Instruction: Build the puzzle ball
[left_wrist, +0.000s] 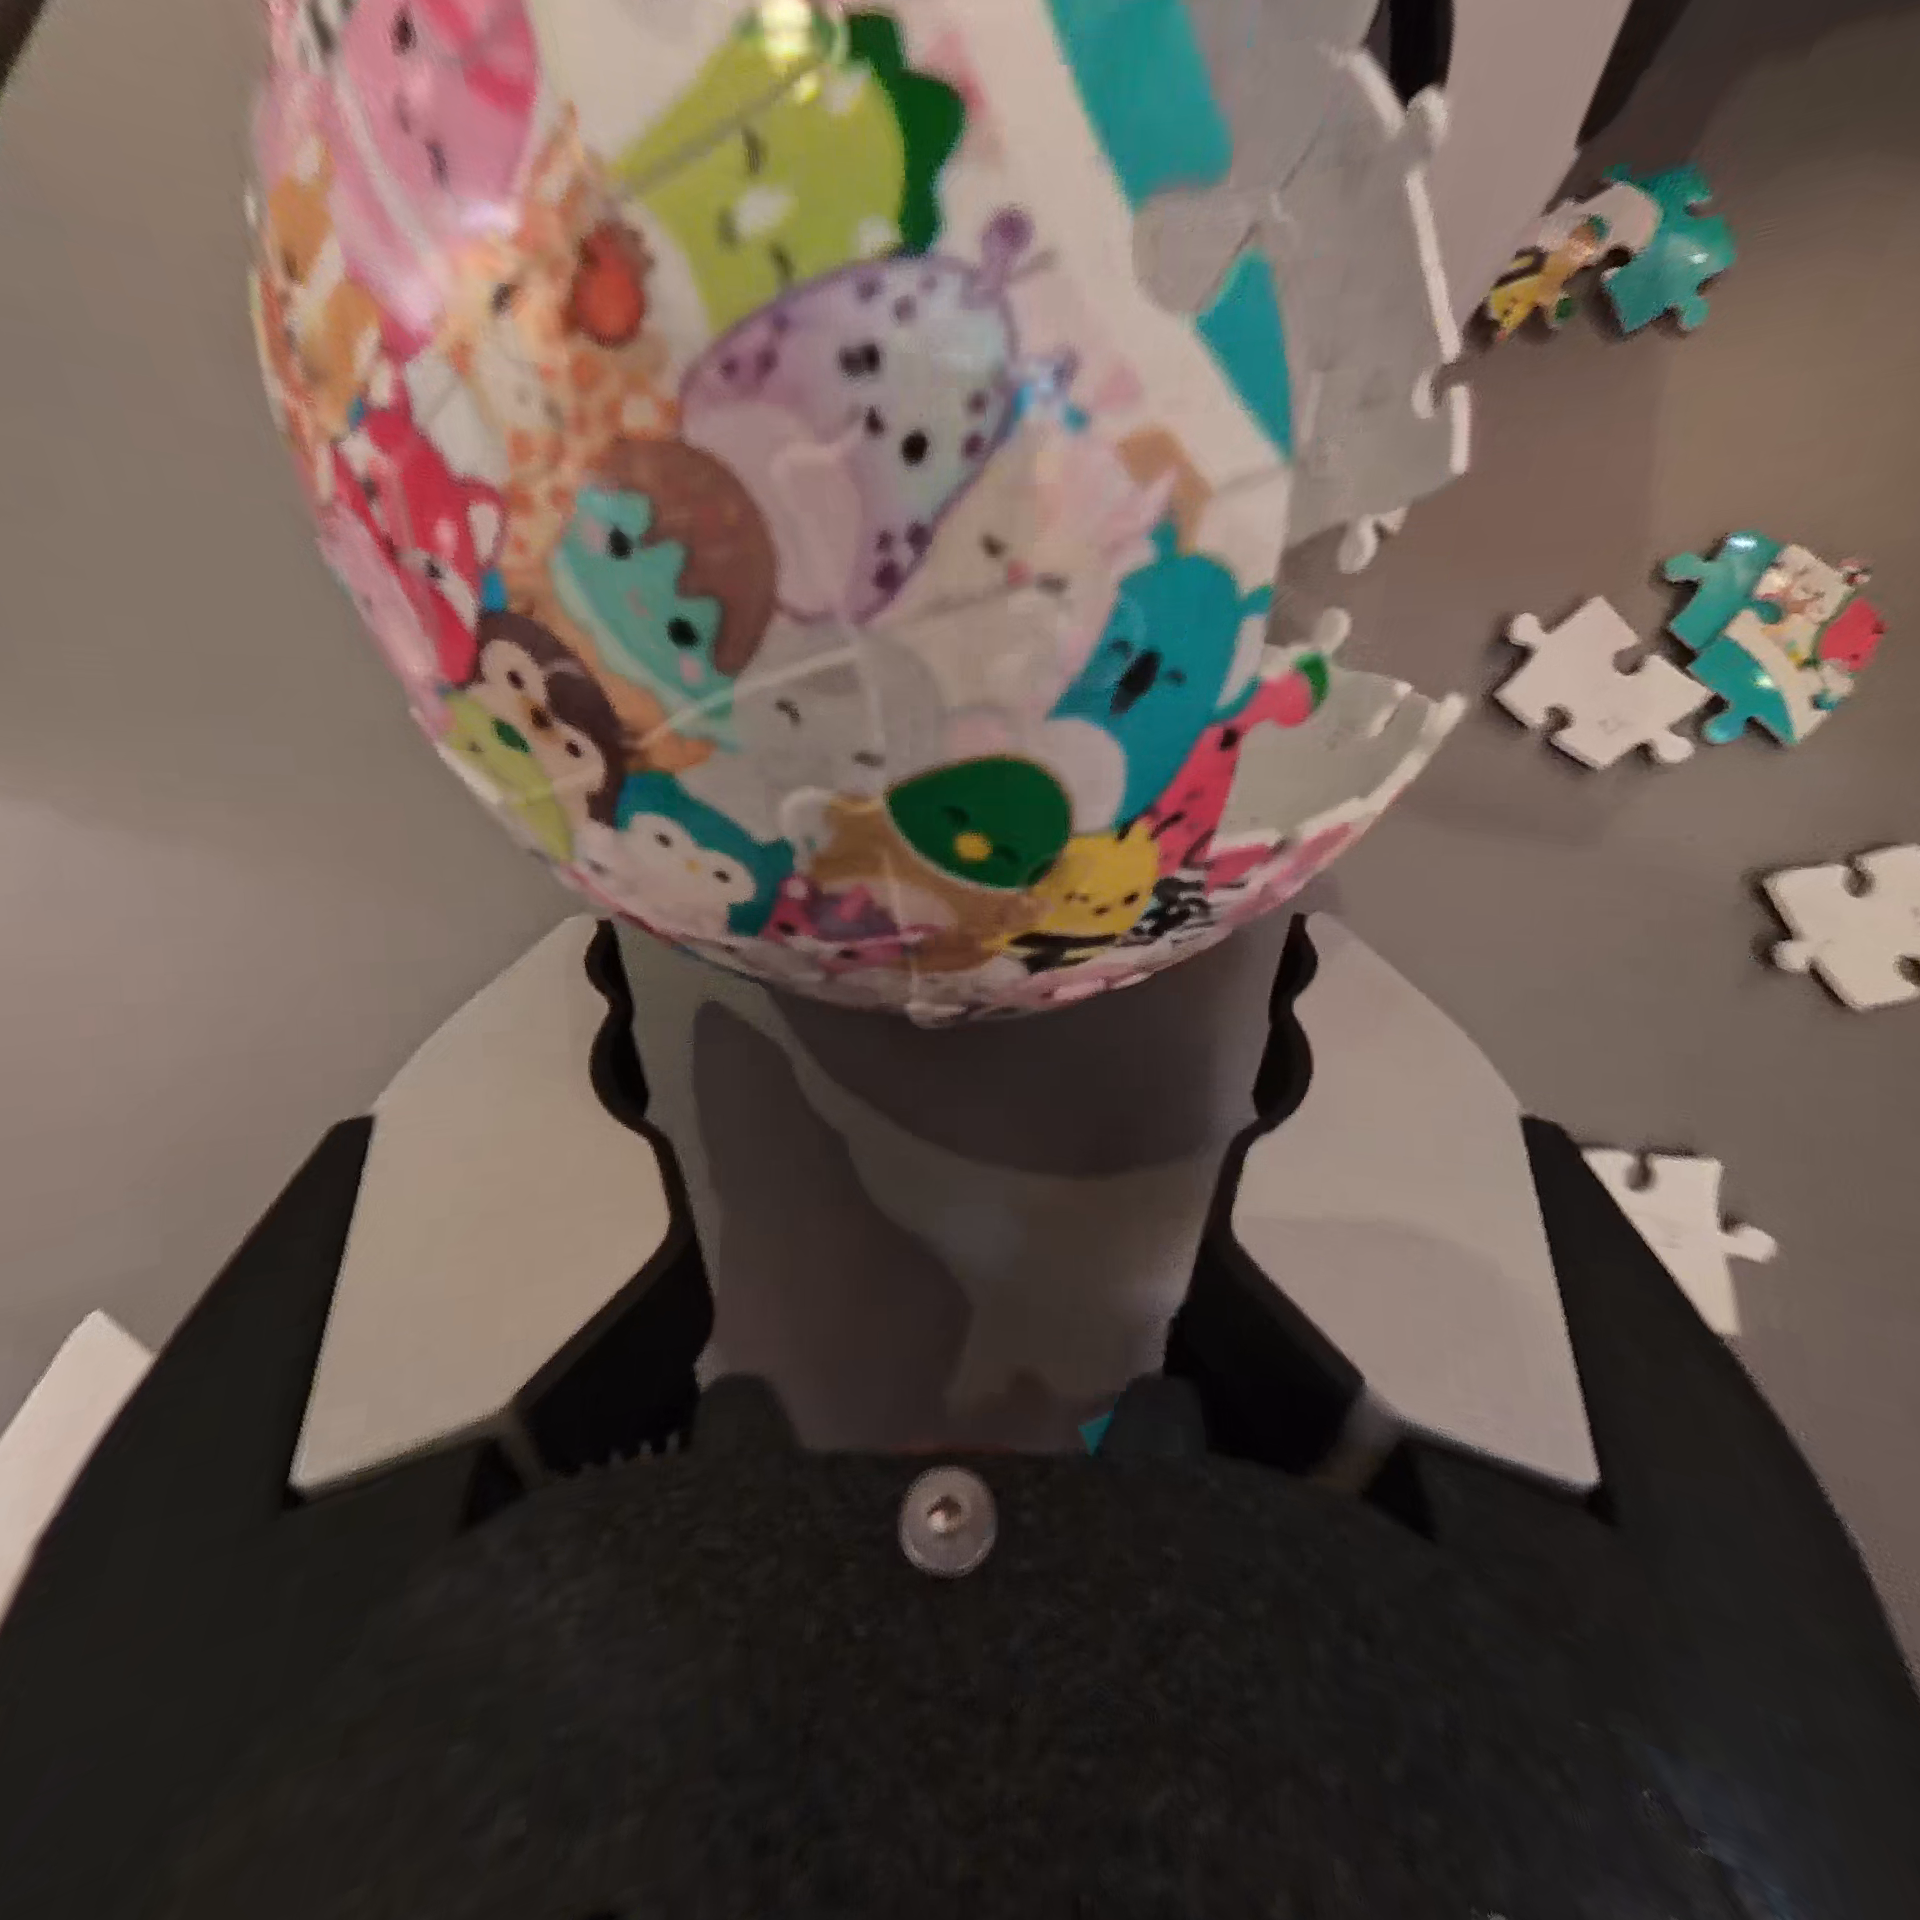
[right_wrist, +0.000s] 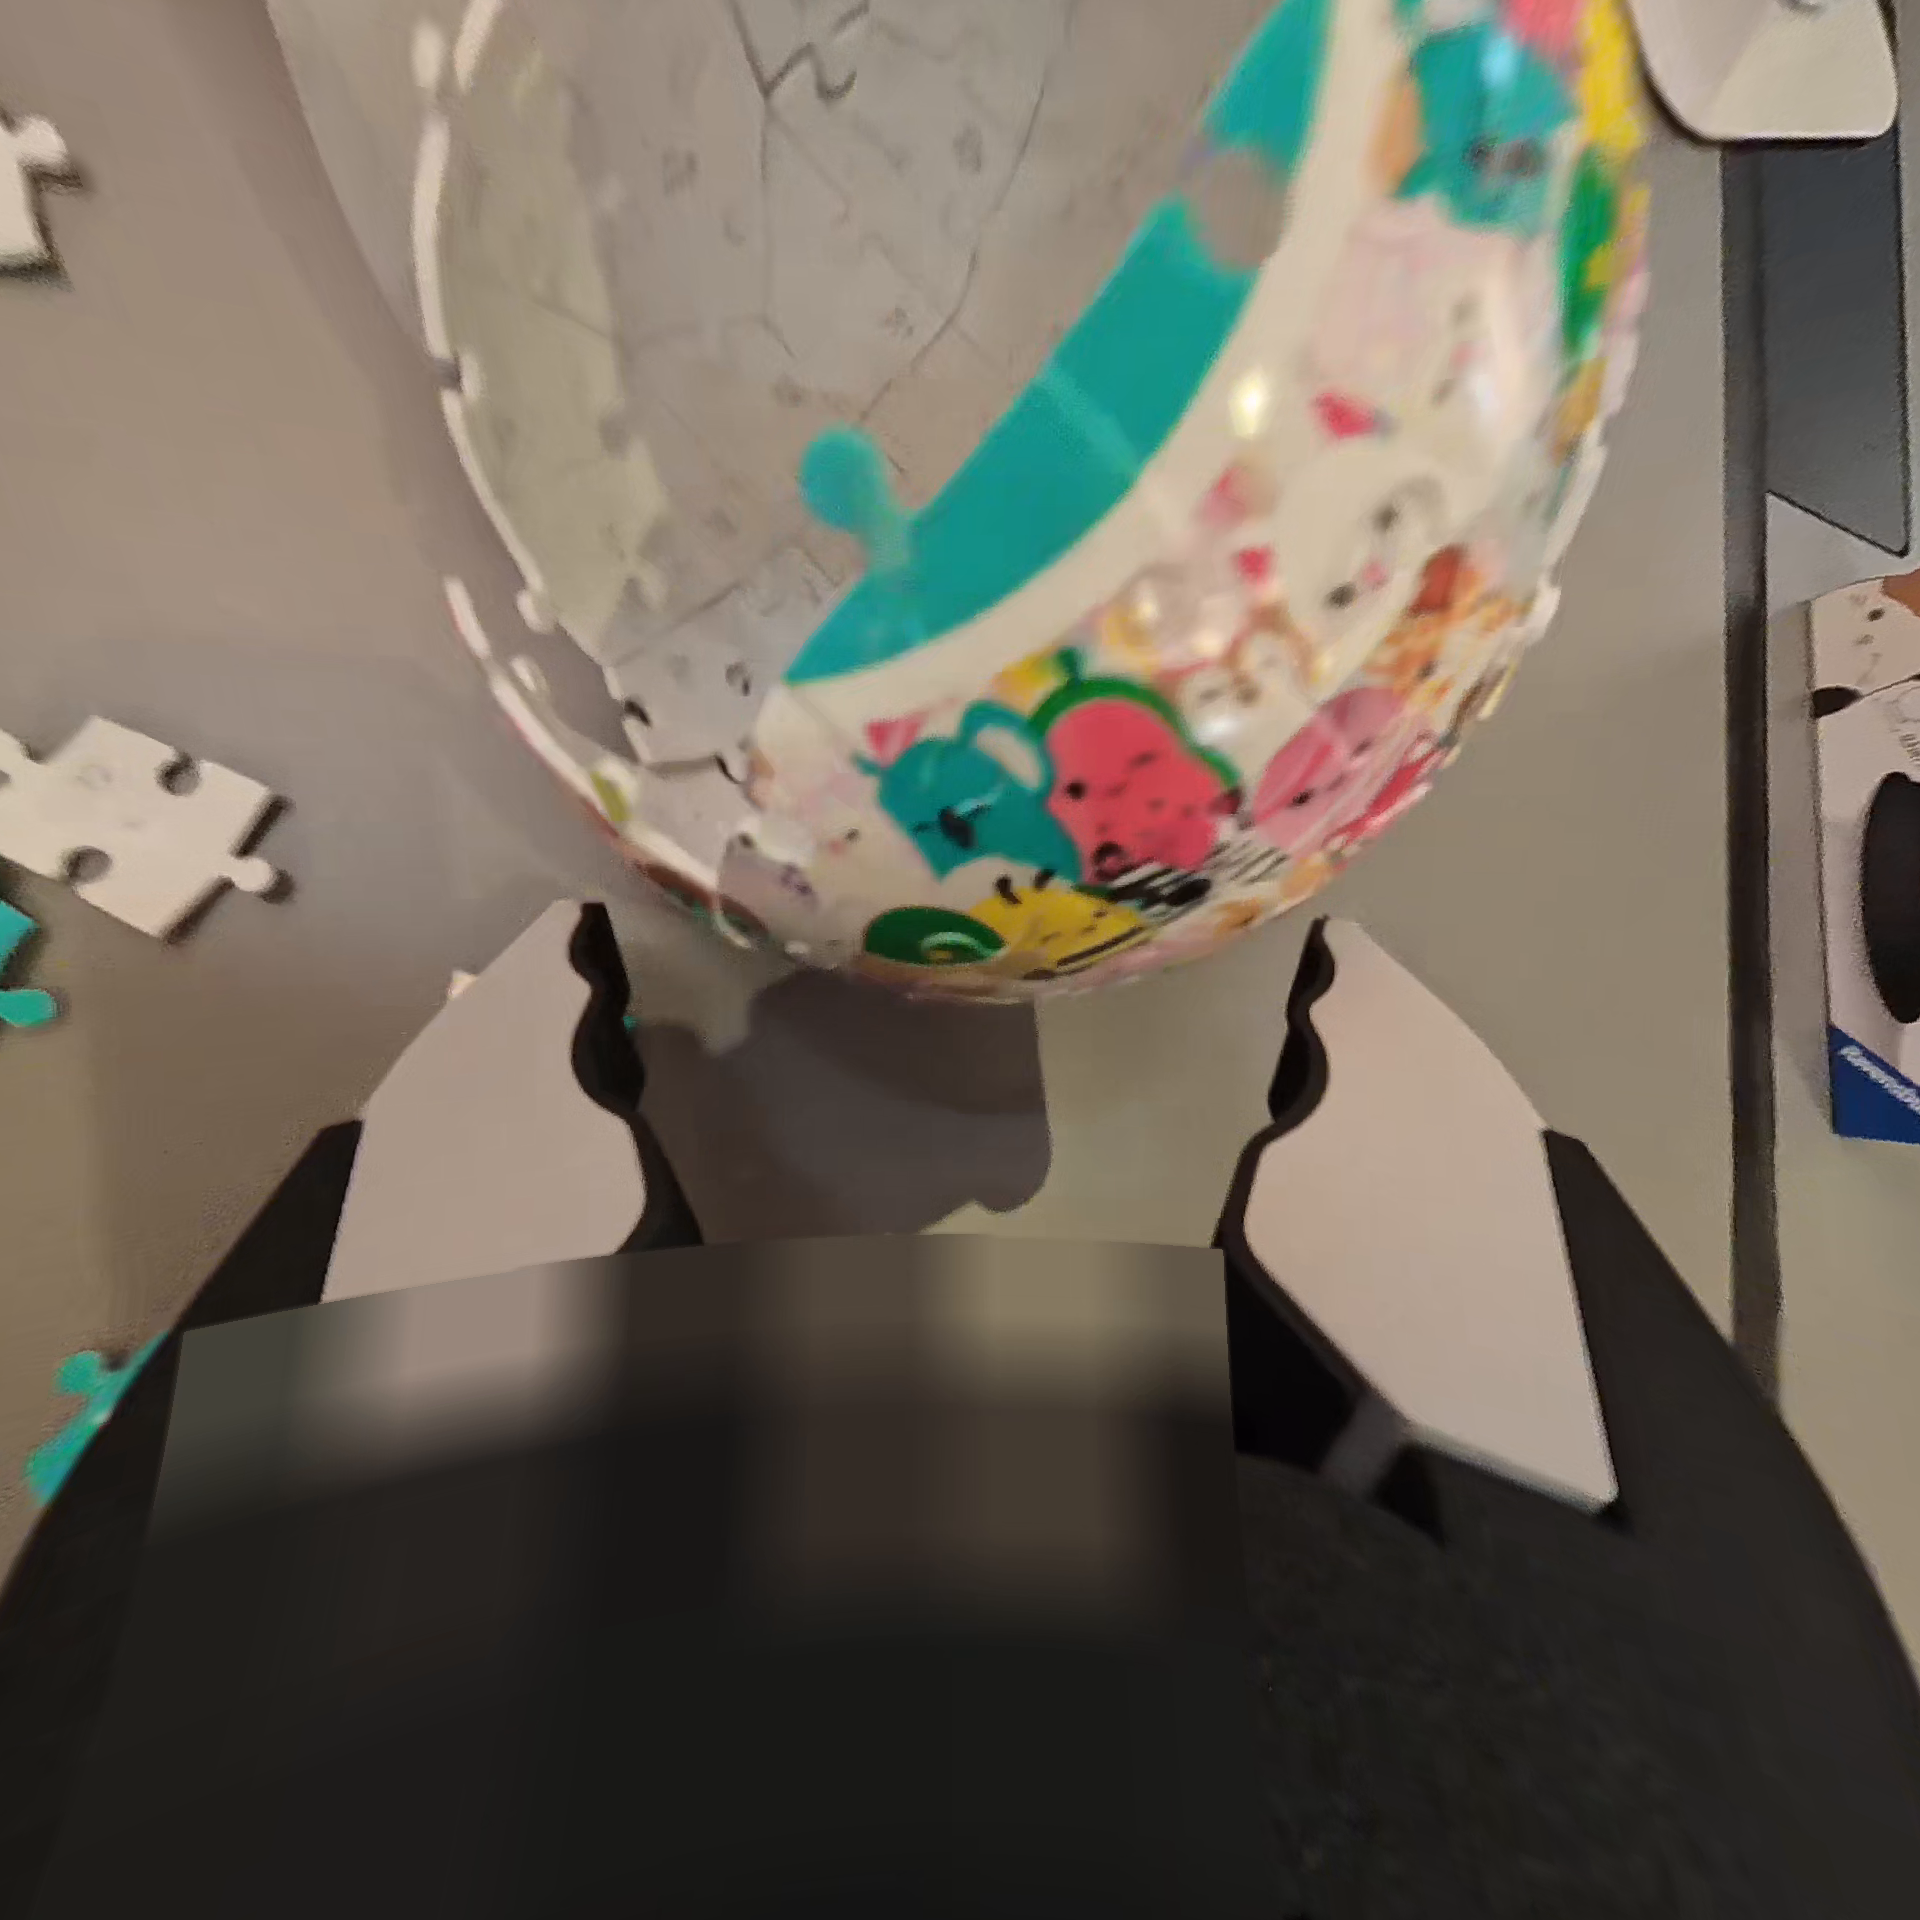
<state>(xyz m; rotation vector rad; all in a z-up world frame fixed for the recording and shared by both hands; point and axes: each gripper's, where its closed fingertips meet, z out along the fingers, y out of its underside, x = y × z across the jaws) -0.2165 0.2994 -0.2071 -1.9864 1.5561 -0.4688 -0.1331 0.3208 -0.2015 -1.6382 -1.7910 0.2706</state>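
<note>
Left gripper (left_wrist: 951, 997) gapes wide, gripping nothing; the puzzle ball (left_wrist: 790, 499) sits on the grey table (left_wrist: 156, 623) just beyond its tips, unfinished opening turned right. Loose pieces (left_wrist: 1605, 681) lie scattered right of it. Right gripper (right_wrist: 951, 987) equally spread and empty, ball (right_wrist: 1039, 540) just ahead, white hollow inside facing left. A box (right_wrist: 1870, 883) sits at far right.

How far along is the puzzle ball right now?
Mostly built: the puzzle ball is a colourful shell with one big gap showing its white inside. Nothing is in hand; the left claw and right claw are both open. Left to do: fitting the loose pieces from the grey table.
</note>
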